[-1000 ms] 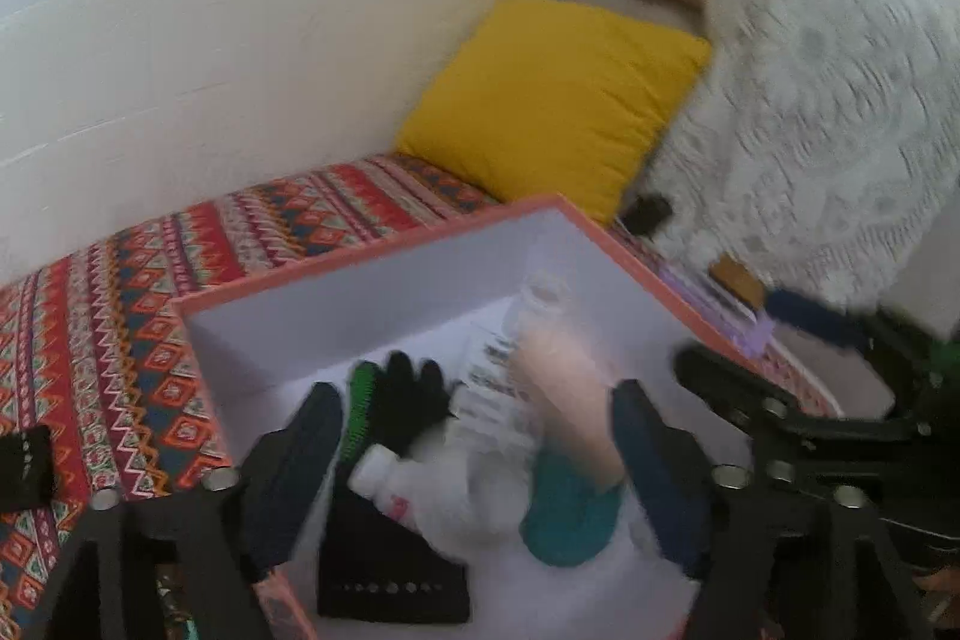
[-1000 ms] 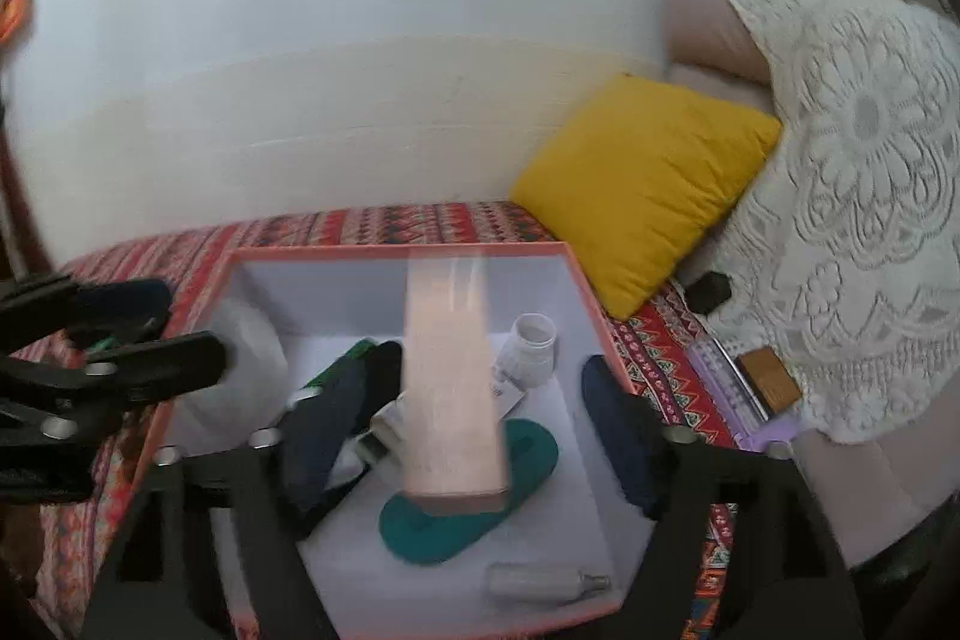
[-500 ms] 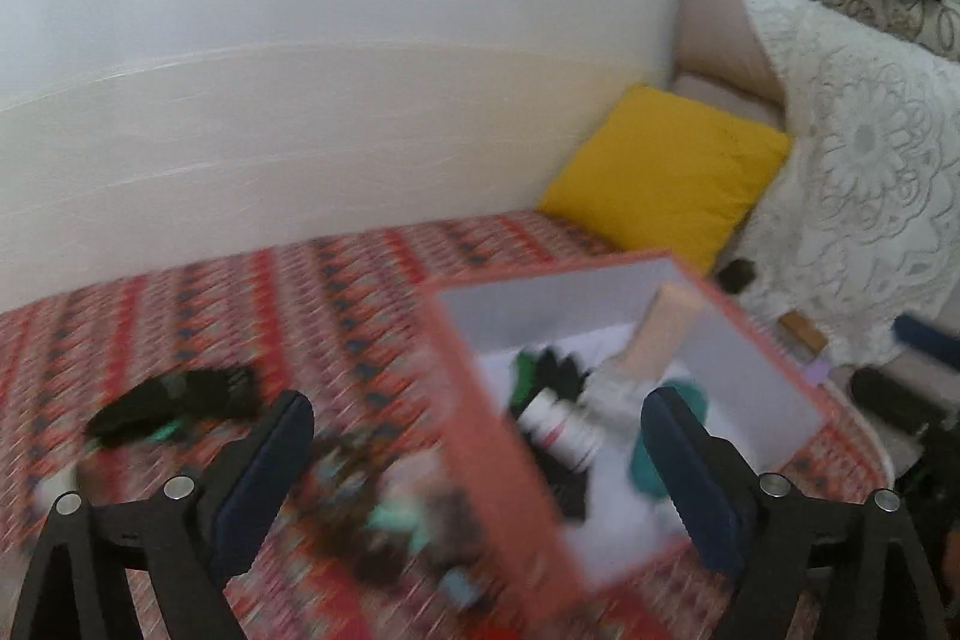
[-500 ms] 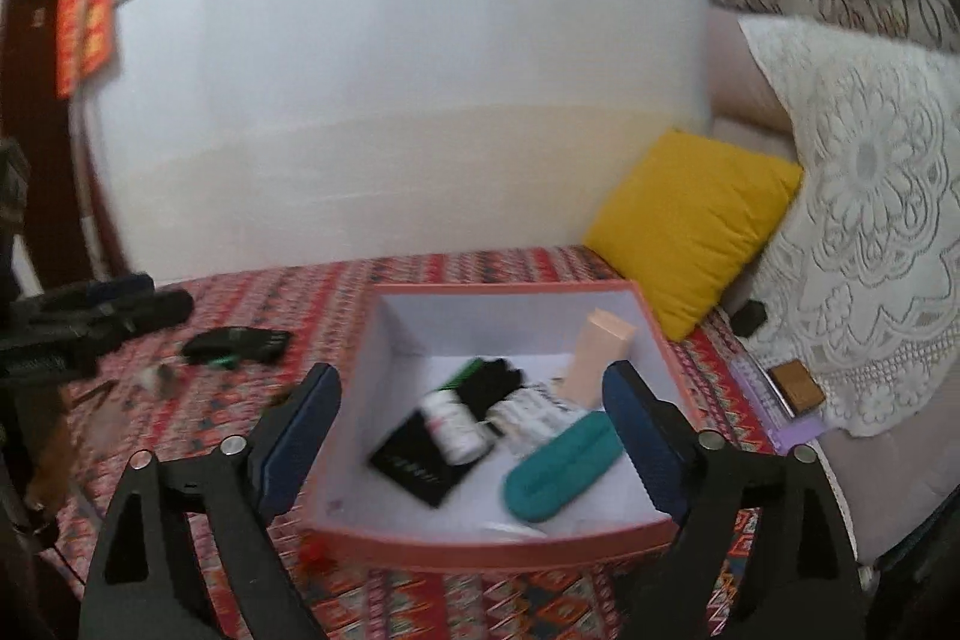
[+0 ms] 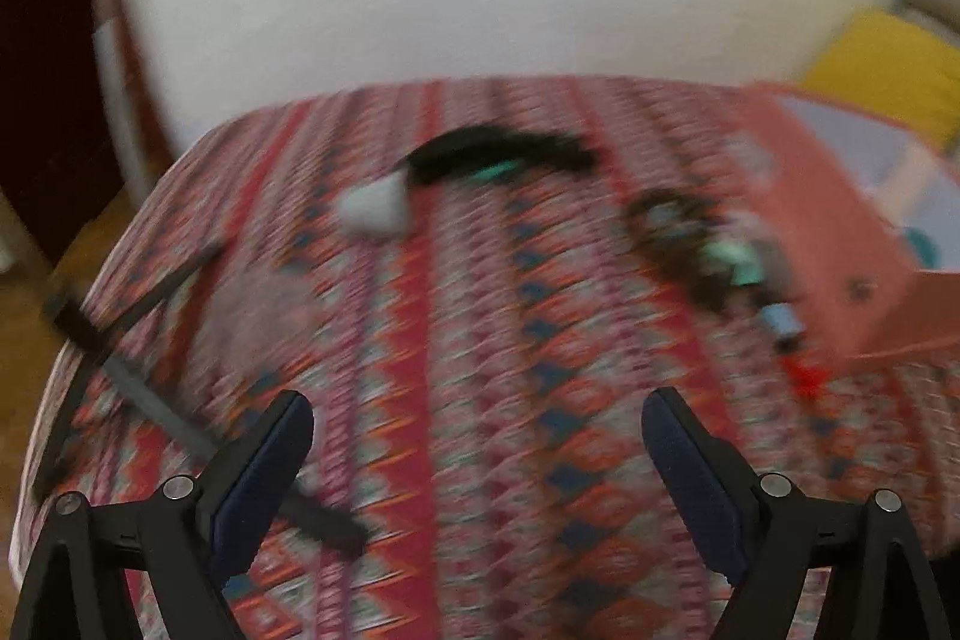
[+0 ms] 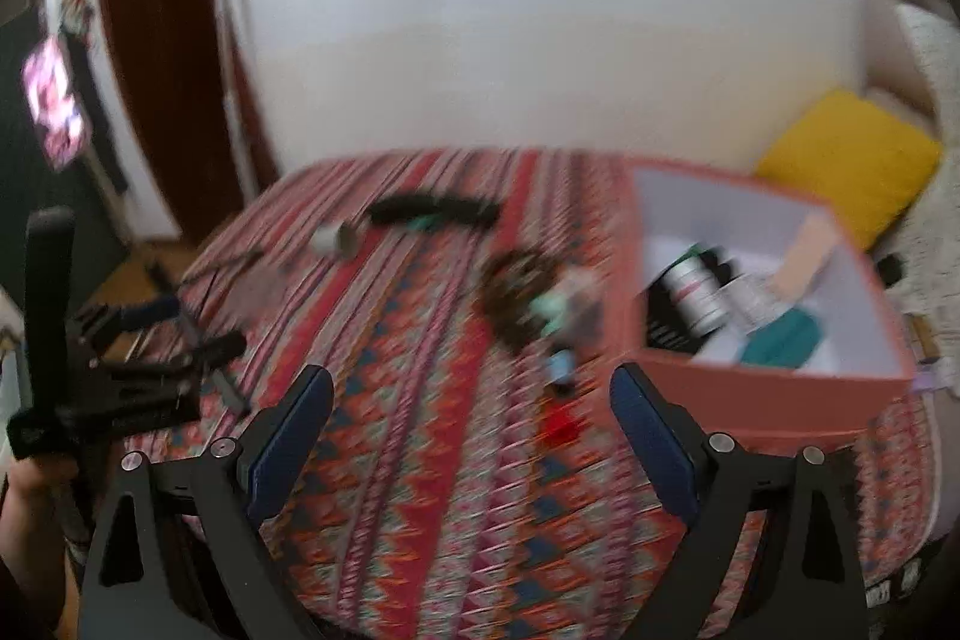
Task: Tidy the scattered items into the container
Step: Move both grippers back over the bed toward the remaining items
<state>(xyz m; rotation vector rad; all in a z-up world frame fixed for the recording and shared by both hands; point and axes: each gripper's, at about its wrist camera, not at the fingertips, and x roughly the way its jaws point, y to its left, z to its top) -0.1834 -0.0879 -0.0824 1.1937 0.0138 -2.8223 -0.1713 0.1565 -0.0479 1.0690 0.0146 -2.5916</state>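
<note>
The orange box stands at the right on the patterned cloth and holds a white bottle, a tan block and a teal item. Loose on the cloth lie a long black item, a small white piece, a dark tangle with something mint, a small blue thing and a red bit. My left gripper is open and empty over bare cloth. My right gripper is open and empty too, left of the box. Both views are blurred.
A yellow cushion and a lace cover sit behind the box. A thin black strap lies near the cloth's left edge, where the surface drops to a wooden floor. A white wall runs along the back. The left gripper shows at the right wrist view's left.
Both grippers have pulled back from the box and swung left over the cloth. The tan block and the bottle that were between the jaws now lie in the box. The jaws stand wider.
</note>
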